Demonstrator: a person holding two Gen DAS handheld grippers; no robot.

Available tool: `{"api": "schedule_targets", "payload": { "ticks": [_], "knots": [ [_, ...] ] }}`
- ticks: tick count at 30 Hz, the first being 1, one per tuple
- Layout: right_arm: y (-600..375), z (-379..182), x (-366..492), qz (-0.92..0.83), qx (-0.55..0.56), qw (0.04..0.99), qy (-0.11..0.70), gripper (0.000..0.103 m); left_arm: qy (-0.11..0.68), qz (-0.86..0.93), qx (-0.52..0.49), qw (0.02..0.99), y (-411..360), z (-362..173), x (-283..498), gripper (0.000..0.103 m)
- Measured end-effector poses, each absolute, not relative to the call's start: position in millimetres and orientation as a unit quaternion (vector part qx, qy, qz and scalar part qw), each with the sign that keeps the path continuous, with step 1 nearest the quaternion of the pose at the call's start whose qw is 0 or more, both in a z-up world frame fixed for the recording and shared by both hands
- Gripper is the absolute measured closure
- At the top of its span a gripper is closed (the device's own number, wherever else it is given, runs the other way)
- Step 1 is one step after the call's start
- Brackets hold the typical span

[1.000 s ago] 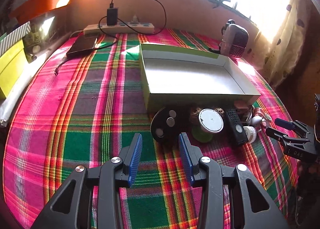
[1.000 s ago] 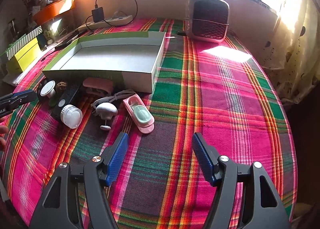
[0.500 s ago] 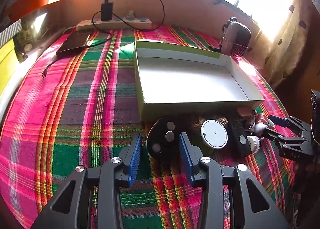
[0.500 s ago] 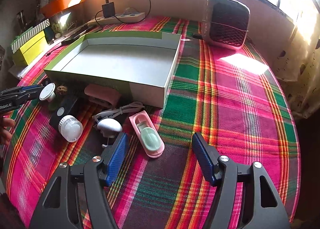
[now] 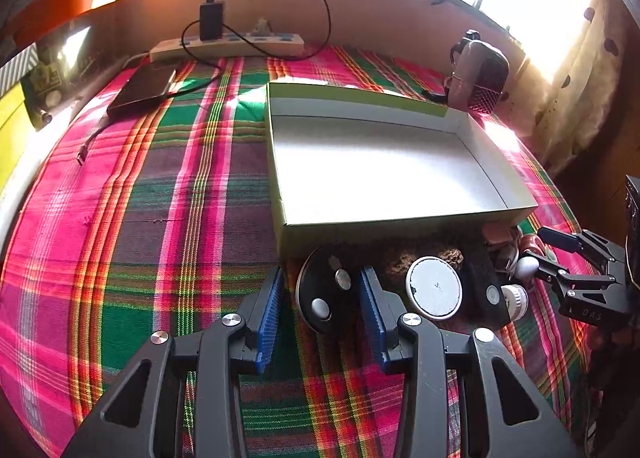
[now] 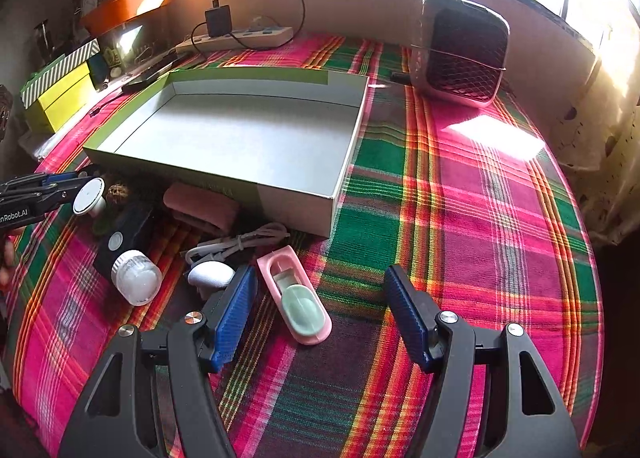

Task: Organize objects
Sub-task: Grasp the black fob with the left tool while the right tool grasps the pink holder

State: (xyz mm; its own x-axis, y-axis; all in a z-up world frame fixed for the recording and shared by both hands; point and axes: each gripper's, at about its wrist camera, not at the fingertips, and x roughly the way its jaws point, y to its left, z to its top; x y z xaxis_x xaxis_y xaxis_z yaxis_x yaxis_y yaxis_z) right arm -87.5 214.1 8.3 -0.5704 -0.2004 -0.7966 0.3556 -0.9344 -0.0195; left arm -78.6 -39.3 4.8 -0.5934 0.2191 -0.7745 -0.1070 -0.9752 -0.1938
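The box (image 6: 248,138) is bare inside, so a claw could go in from above. Small things crowd its near wall, but the cloth (image 6: 460,218) to the right lies open.

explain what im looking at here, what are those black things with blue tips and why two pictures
Those are hand-held tongs, one in each of a person's hands, each with a camera looking along its fingers. One picture comes from the left tongs, the other from the right tongs. Both are open and hold nothing. The left pair straddles a black disc; the right pair hovers around a pink case. On the plaid cloth sit an empty box, a small clear jar, a white cable and a fan.
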Motion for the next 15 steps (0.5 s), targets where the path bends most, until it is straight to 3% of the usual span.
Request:
{"api": "schedule_targets", "payload": {
  "ticks": [3, 5, 15],
  "knots": [
    [214.2, 8.4, -87.4, -0.882, 0.436, 0.158, 0.088, 0.038, -0.071, 0.889, -0.442, 0.093, -41.3, 4.5, -79.0, 0.067],
    [214.1, 9.1, -86.7, -0.882, 0.435, 0.160, 0.088, 0.046, -0.070, 0.889, -0.442, 0.092, -41.3, 4.6, -78.9, 0.067],
    [213.2, 10.8, -84.6, -0.882, 0.433, 0.161, 0.088, 0.066, -0.077, 0.888, -0.443, 0.095, -43.4, 4.5, -78.2, 0.075]
  ]
}}
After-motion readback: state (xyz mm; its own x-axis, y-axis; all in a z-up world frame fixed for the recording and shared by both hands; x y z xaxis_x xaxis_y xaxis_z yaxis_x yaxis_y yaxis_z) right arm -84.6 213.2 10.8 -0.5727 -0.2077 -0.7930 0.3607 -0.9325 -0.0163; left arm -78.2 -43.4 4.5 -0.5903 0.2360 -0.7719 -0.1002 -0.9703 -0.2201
